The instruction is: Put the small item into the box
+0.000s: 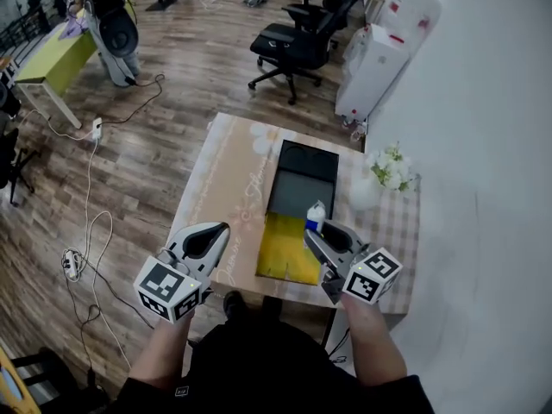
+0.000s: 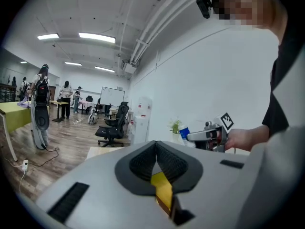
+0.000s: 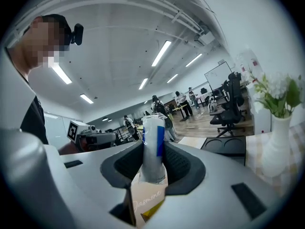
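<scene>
Over the table (image 1: 226, 179), beside the box (image 1: 297, 188), we see the right gripper (image 1: 312, 234) clamping the small item (image 3: 153, 132), its print too blurred to read. The left gripper (image 1: 222, 228) jaws meet, empty.

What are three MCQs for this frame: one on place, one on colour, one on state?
1. Where is the vase?
A. On the table, right of the box
B. In the box
C. On the floor

2. The small item in the right gripper is:
A. red
B. green
C. white and blue

3. The left gripper is:
A. wide open
B. shut, empty
C. shut on the small item

Key: 1 A, the head view shows it on the cloth beside the box; 2 C, the right gripper view shows a white body with a blue band; 3 B, its jaws meet with nothing between.
</scene>
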A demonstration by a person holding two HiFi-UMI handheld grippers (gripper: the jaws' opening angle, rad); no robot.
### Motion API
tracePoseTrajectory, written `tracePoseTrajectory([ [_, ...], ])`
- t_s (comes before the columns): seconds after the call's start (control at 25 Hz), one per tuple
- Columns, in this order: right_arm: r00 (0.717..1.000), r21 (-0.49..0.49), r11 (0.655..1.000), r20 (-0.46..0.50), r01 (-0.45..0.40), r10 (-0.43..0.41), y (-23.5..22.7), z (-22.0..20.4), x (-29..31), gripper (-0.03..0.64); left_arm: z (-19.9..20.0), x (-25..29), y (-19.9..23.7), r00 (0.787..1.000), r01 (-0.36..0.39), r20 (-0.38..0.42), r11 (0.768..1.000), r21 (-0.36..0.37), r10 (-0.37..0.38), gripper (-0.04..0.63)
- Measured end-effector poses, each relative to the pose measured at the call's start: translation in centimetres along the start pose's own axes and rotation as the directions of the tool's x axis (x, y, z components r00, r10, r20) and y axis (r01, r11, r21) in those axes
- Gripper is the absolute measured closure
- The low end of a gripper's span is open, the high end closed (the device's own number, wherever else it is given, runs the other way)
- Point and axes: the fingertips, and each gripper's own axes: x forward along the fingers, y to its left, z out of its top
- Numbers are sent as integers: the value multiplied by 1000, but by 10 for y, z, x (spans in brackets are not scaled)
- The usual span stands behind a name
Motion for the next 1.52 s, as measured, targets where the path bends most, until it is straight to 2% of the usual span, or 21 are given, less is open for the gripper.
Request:
tracePoseTrajectory([
  [0.24, 996, 28, 999, -83, -30, 32, -15, -28, 24, 482, -14, -2, 5, 999, -34, -42, 999, -22, 33, 580],
  [0.4, 986, 15, 999, -158, -47, 48, -24, -52, 41, 482, -29, -11, 8, 995, -68, -77, 997, -39, 65, 580],
  [0.56, 975, 41, 998, -214, -48, 56, -38, -77, 54, 482, -43, -23, 12, 990, -107, -103, 993, -57, 100, 580],
  [0.8, 939, 8, 999, -342, -40, 41, -53, -120, 66, 480, -52, -40, 19, 983, -158, -105, 984, -79, 149, 580],
  [1.04, 868, -136, 986, -497, -95, 15, -61, -157, 68, 480, -54, -51, 21, 978, -195, -98, 977, -89, 186, 580],
  [1.24, 777, -284, 947, -626, -148, -66, -74, -186, 65, 479, -55, -54, 23, 974, -215, -92, 972, -99, 207, 580],
  [1.36, 724, -330, 931, -679, -153, -122, -85, -202, 62, 477, -56, -53, 22, 975, -214, -89, 971, -104, 205, 580],
  [1.52, 649, -376, 905, -743, -200, -165, -95, -221, 58, 477, -63, -50, 20, 976, -210, -92, 970, -122, 199, 580],
])
